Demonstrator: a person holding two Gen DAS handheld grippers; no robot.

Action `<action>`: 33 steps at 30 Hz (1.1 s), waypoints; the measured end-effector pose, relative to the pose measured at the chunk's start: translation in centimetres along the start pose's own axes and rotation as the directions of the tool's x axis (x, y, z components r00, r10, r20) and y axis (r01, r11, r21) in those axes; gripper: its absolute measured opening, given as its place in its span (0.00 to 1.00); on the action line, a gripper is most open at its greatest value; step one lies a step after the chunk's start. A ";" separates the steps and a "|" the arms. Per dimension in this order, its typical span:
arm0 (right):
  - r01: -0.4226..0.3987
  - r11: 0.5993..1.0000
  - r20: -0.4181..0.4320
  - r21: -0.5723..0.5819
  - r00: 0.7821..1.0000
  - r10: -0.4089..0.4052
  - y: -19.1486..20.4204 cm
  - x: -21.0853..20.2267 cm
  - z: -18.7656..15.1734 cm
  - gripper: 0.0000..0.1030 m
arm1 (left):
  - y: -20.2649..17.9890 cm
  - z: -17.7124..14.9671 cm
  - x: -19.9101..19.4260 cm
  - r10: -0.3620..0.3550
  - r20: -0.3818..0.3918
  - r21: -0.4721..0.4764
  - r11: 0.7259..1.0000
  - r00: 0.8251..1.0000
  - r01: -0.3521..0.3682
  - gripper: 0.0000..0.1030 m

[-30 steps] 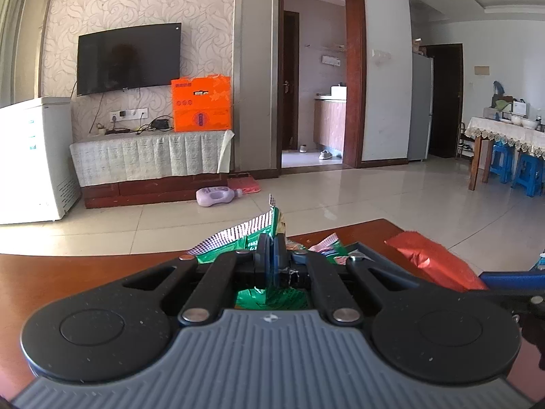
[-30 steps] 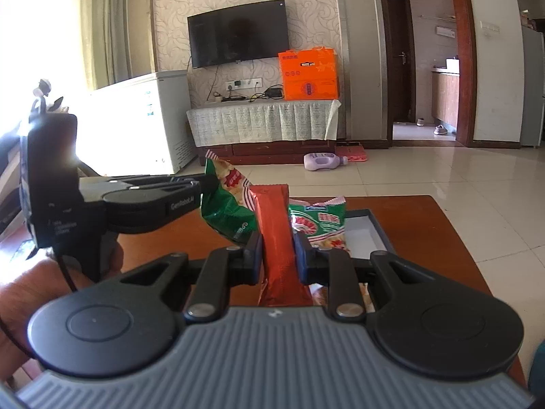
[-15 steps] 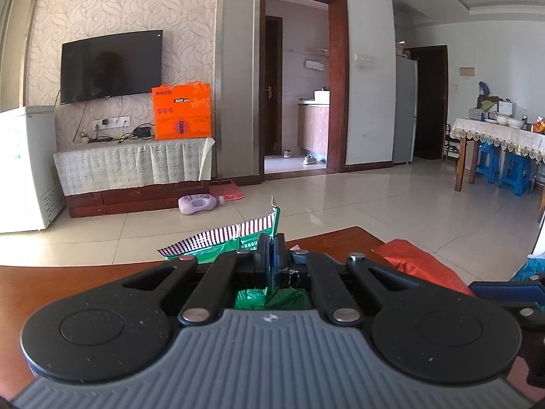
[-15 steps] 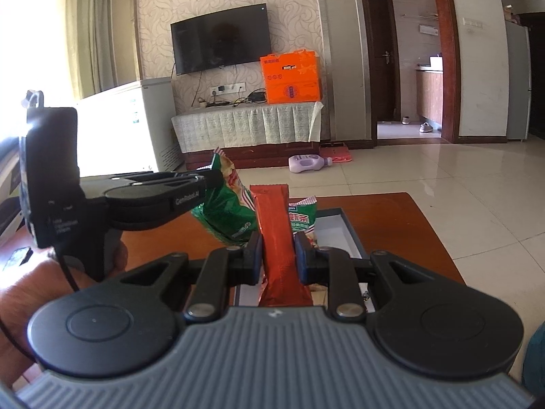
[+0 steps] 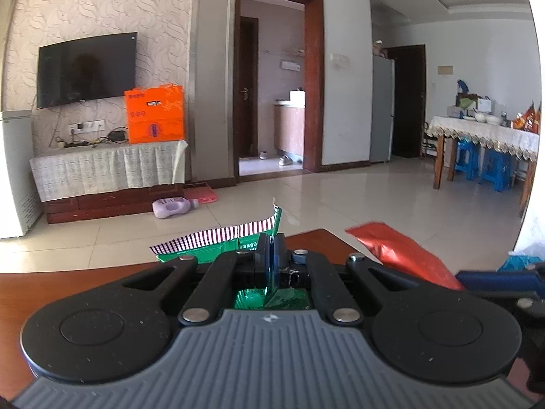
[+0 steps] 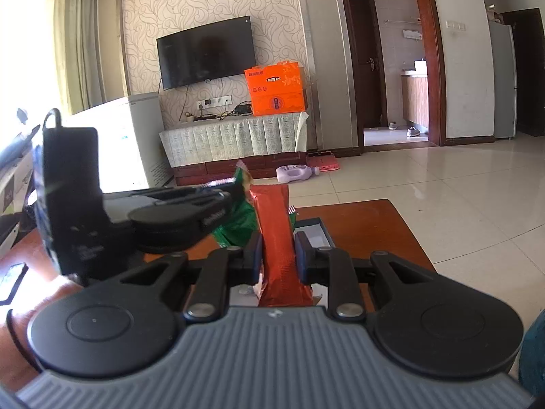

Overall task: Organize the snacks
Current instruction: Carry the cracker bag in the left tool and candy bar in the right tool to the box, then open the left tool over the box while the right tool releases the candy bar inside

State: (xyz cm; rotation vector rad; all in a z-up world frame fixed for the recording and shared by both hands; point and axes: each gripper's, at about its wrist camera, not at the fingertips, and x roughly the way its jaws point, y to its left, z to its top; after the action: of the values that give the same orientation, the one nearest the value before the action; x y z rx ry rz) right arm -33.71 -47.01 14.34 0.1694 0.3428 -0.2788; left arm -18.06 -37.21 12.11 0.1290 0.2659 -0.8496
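Tiled living room, wooden table (image 6: 361, 225) in foreground, TV (image 5: 87, 68) on far wall at 11 o'clock, orange box (image 5: 155, 114) just right of it on a covered cabinet. Purple bottle (image 5: 173, 207) lying on floor near 12.

Left gripper (image 5: 271, 250) clenched tight on green snack bag (image 5: 218, 243), pinching its thin edge; striped seal fanned out toward 10 o'clock, bag held above the table. Same bag (image 6: 238, 218) seen in right view at 11, hanging from left gripper's fingertips.

Right gripper (image 6: 277, 255) clamped on red snack pack (image 6: 274, 225), pack upright between the pads, pointing to 12. From left view, red pack (image 5: 402, 255) at 2 o'clock.

Open blue-rimmed box (image 6: 315, 233) on table just past right gripper, at 1 o'clock, partly hidden. Contents not discernible.
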 end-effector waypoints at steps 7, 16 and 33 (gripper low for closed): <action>-0.003 1.000 -0.006 0.003 1.000 0.003 0.0 0.3 0.3 0.23 | -1.4 -1.5 0.9 -0.055 -0.021 0.019 0.998 0.998 0.055 0.03; 0.012 1.000 -0.017 0.002 1.000 -0.012 -0.2 0.9 0.6 0.23 | -0.9 -2.8 1.4 -0.145 -0.042 -0.042 0.989 0.989 0.143 0.03; 0.025 0.999 -0.018 0.030 1.000 -0.025 -0.6 1.4 0.7 0.23 | -0.7 -5.4 1.6 -0.276 -0.139 -0.015 0.961 0.951 0.277 0.03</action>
State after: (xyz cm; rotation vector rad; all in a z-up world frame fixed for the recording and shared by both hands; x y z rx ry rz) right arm -32.42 -48.10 14.46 0.1981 0.3589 -0.3076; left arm -18.51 -37.67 6.46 0.1586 0.4209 -1.1220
